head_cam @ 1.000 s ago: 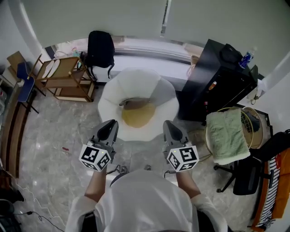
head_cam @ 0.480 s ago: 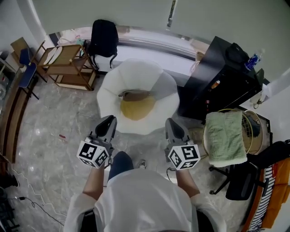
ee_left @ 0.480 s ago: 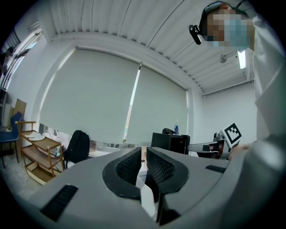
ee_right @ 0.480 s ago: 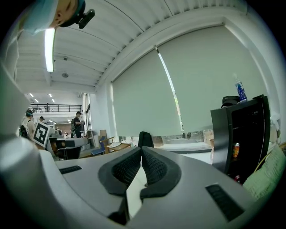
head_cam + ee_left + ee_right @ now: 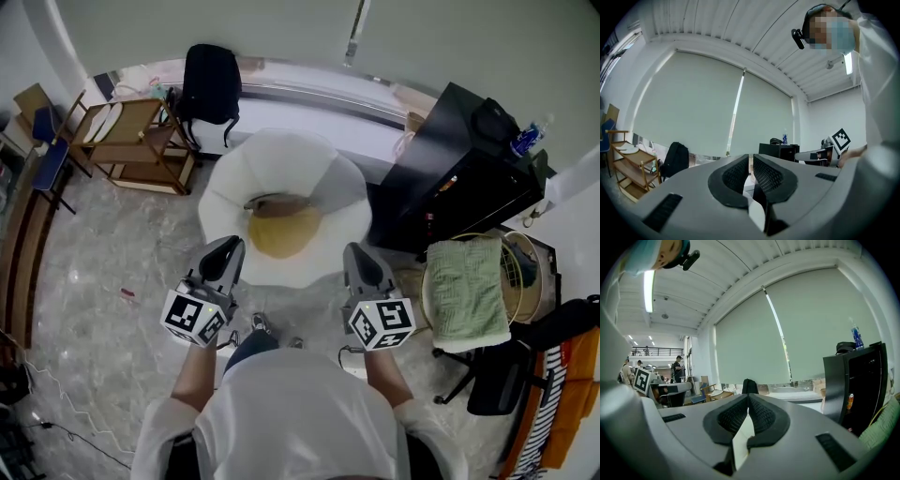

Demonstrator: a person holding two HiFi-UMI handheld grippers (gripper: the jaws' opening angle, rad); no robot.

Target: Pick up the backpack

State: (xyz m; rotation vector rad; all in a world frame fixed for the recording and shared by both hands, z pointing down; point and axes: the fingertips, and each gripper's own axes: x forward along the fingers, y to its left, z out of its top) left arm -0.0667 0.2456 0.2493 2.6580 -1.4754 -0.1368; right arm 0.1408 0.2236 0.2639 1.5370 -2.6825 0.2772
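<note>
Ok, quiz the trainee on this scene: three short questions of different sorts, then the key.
1. Multiple choice: the backpack stands right beside the: A) wooden trolley; B) green towel; C) black cabinet.
2. True or false: the left tool and the right tool are both shut with nothing between their jaws.
3. Fill in: the yellow cushion lies on the white ____.
Key: 1 A; 2 true; 3 chair.
</note>
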